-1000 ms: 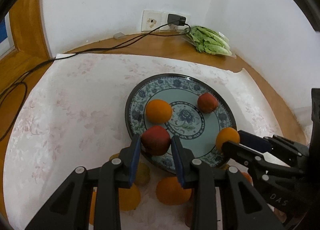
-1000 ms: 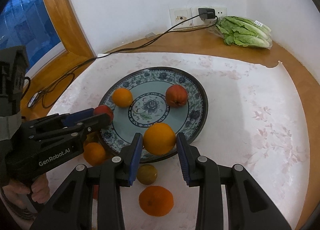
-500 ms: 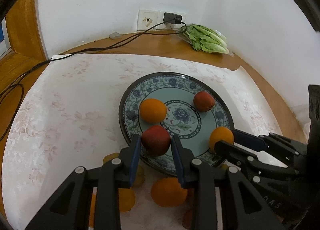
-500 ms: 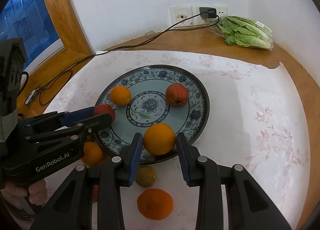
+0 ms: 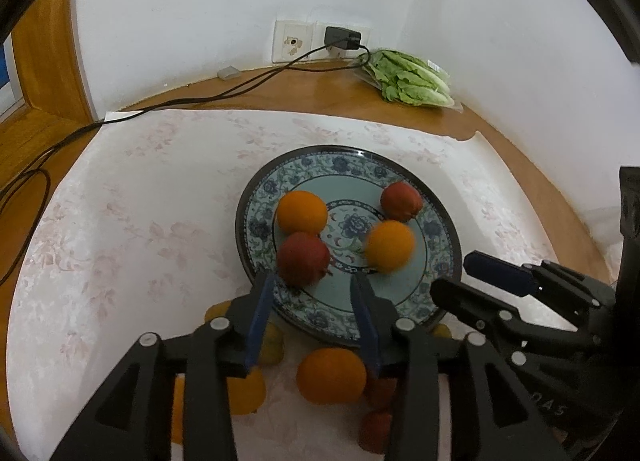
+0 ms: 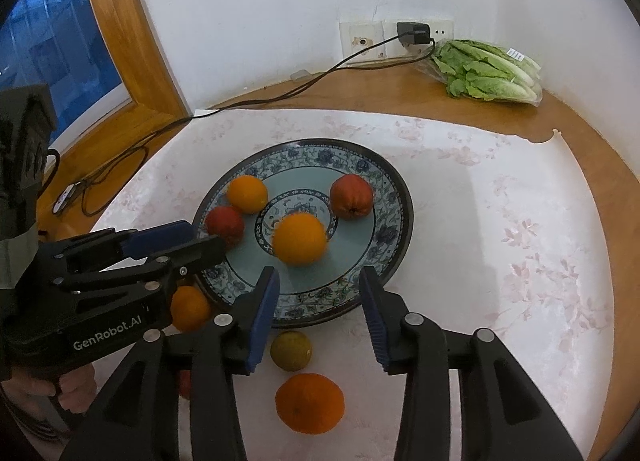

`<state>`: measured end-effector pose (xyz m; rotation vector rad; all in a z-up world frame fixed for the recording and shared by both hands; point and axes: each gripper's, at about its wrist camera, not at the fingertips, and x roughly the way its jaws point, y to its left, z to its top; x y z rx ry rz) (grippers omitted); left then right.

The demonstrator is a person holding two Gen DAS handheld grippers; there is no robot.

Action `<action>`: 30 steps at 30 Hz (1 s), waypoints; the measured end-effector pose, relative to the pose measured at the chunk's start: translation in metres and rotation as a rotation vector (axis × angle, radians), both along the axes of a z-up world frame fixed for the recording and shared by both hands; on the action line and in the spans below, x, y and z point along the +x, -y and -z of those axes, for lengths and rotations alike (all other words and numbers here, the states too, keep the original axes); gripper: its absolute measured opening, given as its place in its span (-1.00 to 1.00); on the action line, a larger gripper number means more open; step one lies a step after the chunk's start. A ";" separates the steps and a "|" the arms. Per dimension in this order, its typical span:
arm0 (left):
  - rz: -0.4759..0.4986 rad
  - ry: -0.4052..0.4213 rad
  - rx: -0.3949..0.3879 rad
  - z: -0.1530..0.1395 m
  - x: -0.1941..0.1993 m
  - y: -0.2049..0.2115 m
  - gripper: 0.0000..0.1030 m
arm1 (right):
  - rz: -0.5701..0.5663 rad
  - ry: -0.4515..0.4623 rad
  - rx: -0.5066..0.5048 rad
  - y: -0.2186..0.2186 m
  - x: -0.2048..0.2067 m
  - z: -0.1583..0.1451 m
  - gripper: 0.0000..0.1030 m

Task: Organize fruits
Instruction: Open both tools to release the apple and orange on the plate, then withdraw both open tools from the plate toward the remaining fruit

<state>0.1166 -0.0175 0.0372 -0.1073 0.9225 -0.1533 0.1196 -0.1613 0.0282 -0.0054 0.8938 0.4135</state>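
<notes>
The left gripper (image 5: pixel 314 301) stood wide open and empty beside a red apple (image 5: pixel 303 258) on the plate (image 5: pixel 256 229). The right gripper (image 6: pixel 319 303) gaped empty too, an orange (image 6: pixel 299 238) just ahead. Both seemed just released; loose fruit (image 6: pixel 310 402) near the plate needed collecting next.

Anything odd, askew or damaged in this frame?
Mostly tidy. The pale floral table cover has a ragged torn notch on its far right edge, and the orange near the blue patterned plate's centre looks motion-blurred, perhaps rolling.
</notes>
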 end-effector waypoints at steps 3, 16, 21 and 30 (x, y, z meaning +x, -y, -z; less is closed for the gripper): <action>0.003 0.009 -0.003 -0.005 -0.004 0.000 -0.07 | 0.005 0.005 0.004 0.002 -0.002 -0.002 -0.10; -0.020 0.035 -0.001 -0.024 -0.026 -0.011 0.09 | 0.030 0.026 0.029 0.010 -0.024 -0.015 -0.04; -0.041 0.025 0.000 -0.024 -0.034 -0.018 0.09 | 0.031 0.031 0.036 0.011 -0.034 -0.019 -0.03; -0.062 0.021 -0.001 -0.026 -0.045 -0.028 0.09 | 0.027 0.033 0.041 0.012 -0.050 -0.021 -0.03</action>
